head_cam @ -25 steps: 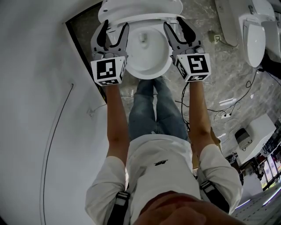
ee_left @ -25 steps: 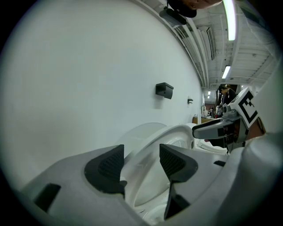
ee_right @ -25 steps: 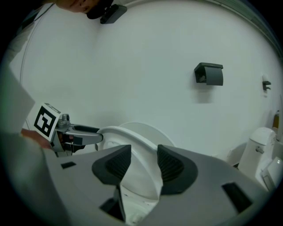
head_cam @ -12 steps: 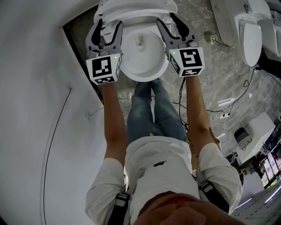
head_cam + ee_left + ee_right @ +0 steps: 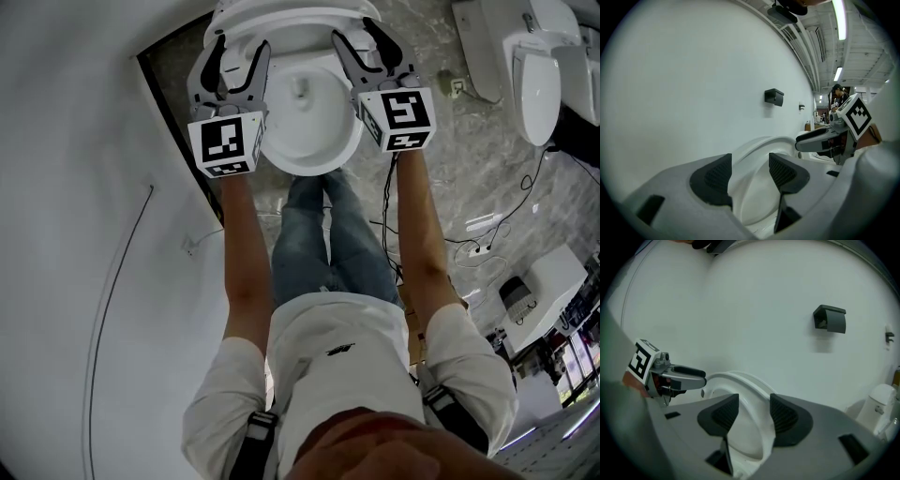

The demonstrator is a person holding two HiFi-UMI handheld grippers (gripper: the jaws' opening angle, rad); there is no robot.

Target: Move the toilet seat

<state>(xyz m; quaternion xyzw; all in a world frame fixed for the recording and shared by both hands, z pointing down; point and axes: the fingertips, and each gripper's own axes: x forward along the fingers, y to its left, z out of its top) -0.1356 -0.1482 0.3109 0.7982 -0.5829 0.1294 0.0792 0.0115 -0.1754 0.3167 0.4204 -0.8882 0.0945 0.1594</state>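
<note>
i hold the left gripper (image 5: 750, 169) on the left side of the toilet seat (image 5: 740, 378) and the right gripper (image 5: 754, 411) on its right side, both pointing ahead and a little downward. the seat is tilted up off the bowl (image 5: 314, 131), and its white rim arches above and beyond my jaw tips toward the wall (image 5: 693, 70) in front of them.

on the left tool the jaws stand wide, and the seat's edge fills the gap between the dark pads (image 5: 715, 176), which look to bear on it from both sides. on the right tool the jaws are somewhat narrower; the rim runs down between them and lies tight against the pad on the outer side, so that tool too looks clamped on the seat.

the open bowl sits below and between the two tools. a black fitting (image 5: 829, 318) hangs on the wall, up and to the right of the right tool's jaws. other toilets (image 5: 539, 84) stand well apart on that tool's outer side.
</note>
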